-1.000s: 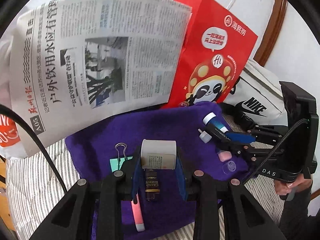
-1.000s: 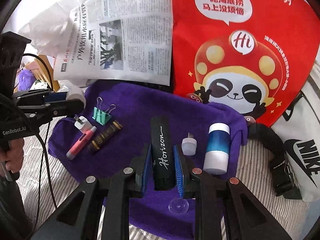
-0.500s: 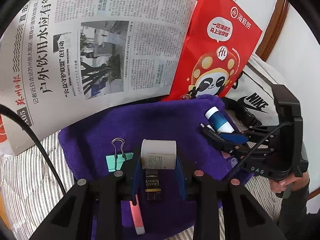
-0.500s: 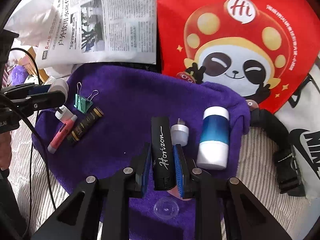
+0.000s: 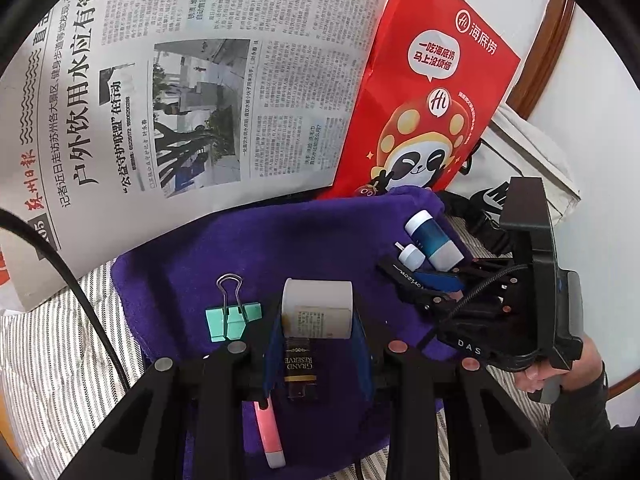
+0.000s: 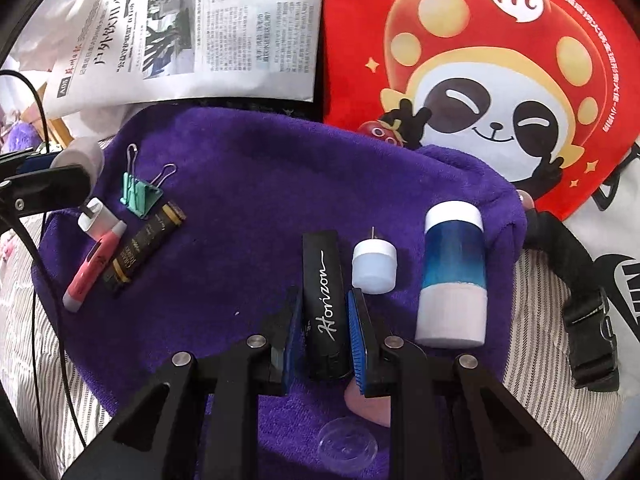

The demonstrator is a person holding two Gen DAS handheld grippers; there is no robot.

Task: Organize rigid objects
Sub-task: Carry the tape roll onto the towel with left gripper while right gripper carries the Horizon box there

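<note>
My left gripper is shut on a white cylinder, held above the purple towel. Under it lie a black "Grand Reserve" bar, a pink pen and a green binder clip. My right gripper is shut on a black "Horizon" box low over the towel. Right of the box stand a small white jar and a blue-and-white bottle. The right gripper also shows in the left wrist view with the box.
A newspaper and a red panda paper bag stand behind the towel. A white Nike bag with a black strap lies at the right. A clear lid and a white adapter rest on the towel over striped bedding.
My right gripper has sunk toward the towel with the black box, closer to the small jar and the bottle. The left gripper has stayed about where it was, still gripping the white cylinder.
</note>
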